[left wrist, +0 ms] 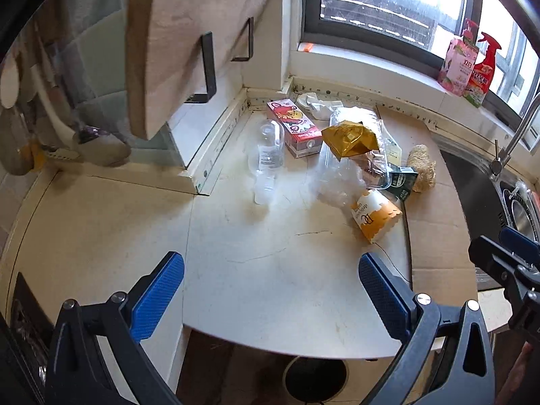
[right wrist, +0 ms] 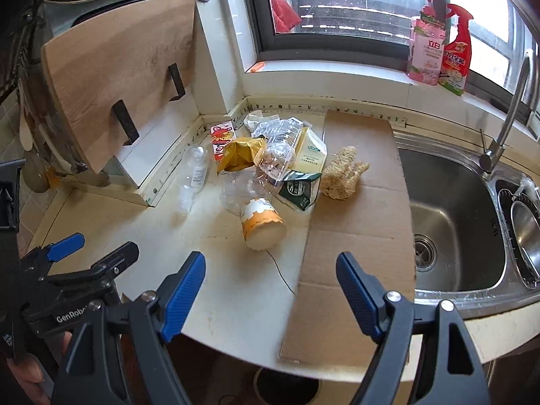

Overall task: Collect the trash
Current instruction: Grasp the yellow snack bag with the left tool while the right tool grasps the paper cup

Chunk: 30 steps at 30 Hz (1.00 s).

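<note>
Clear plastic packaging (right wrist: 273, 158) half hides the green carton (right wrist: 298, 187) beneath.

Both wrist views, down onto countertop (left wrist: 256, 270)

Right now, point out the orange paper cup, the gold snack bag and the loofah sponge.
orange paper cup (right wrist: 262, 224), right wrist view, its side wall.
gold snack bag (left wrist: 351, 138), left wrist view, its crumpled face.
loofah sponge (right wrist: 341, 173), right wrist view, its middle.

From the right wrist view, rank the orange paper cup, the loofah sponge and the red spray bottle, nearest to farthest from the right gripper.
Measured from the right gripper:
1. Orange paper cup, on its side on the counter, just ahead and slightly left.
2. Loofah sponge, farther back on the cardboard, slightly right.
3. Red spray bottle, on the windowsill, far right.
</note>
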Motion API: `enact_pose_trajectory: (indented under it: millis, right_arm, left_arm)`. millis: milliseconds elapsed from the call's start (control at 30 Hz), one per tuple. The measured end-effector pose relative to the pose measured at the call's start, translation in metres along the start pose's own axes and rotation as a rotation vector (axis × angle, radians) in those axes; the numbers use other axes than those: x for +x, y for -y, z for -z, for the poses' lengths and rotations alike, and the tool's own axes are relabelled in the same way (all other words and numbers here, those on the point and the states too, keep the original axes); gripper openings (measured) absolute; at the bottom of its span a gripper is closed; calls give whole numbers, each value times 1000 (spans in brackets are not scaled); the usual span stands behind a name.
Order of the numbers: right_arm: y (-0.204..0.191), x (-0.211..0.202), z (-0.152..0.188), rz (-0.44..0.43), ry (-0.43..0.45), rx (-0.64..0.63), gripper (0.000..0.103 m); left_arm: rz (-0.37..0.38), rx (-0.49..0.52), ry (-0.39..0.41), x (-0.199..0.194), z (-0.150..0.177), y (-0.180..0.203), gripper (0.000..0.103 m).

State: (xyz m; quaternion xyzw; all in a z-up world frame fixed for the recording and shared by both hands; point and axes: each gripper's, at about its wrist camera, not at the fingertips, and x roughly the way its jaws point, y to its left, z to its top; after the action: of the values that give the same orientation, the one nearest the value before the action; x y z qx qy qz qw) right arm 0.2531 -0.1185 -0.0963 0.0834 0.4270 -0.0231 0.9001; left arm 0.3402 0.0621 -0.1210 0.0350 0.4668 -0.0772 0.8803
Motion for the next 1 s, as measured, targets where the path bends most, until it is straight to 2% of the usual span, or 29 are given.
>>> enact_pose_trajectory:
  millis: [200, 367, 533, 667, 867, 1000]
  right_arm:
    - [-2, 72, -24, -28, -72, -1, 80]
    - [-5, 121, -29, -29, -140, -30, 80]
    - [-2, 150, -27, -23, -186, -39, 79]
    - [0, 163, -26, -91, -233, -19, 56]
    - [9, 152, -21, -129, -256, 21, 51]
    - [25, 133, -11, -130, -262, 54, 50]
  left_arm:
    - [43, 57, -43, 54, -27, 2, 102]
    - [86, 104, -44, 72, -45, 8, 102]
    - [107, 135, -48, 79, -56, 15, 102]
    - [108, 160, -37, 83, -64, 20, 102]
    - [138, 160, -43, 87, -72, 25, 102]
    - [209, 135, -57, 88, -82, 30, 102]
